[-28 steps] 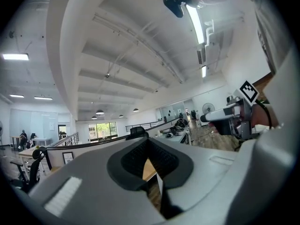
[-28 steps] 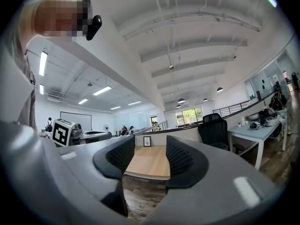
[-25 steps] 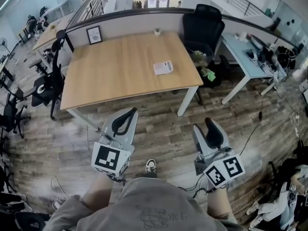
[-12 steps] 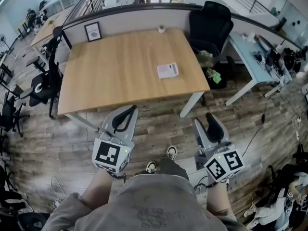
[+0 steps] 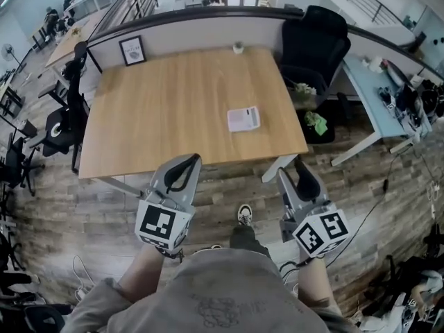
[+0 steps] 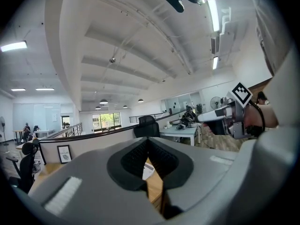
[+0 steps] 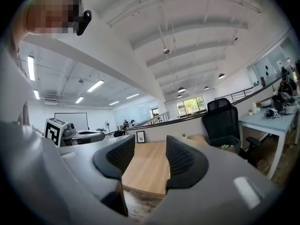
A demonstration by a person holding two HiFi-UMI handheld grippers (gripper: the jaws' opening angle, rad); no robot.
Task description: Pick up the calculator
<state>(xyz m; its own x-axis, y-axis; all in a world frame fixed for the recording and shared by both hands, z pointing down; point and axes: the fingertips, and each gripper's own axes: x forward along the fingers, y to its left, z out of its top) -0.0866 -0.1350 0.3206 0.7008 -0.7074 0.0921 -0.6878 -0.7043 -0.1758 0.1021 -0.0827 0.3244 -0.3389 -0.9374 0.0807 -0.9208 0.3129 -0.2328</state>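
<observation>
White and flat, the small rectangular calculator [image 5: 243,118] lies on the pale wooden desk [image 5: 159,116] well ahead of us, so we carry the left gripper [image 5: 184,164] clenched on nothing and the right gripper [image 5: 301,168] parted, likely readied for reaching.

No legible text. Small black-framed picture [image 5: 132,50] standing on the light wooden table [image 5: 173,109]: print too small to read. White rectangular calculator [image 5: 243,118]: markings unresolved. Grey shirt [image 5: 222,304]: faint, unreadable chest print. Cubes of the left tongs [image 5: 182,166] and right tongs [image 5: 302,173]: black-and-white square patterns, no letters or numbers.
</observation>
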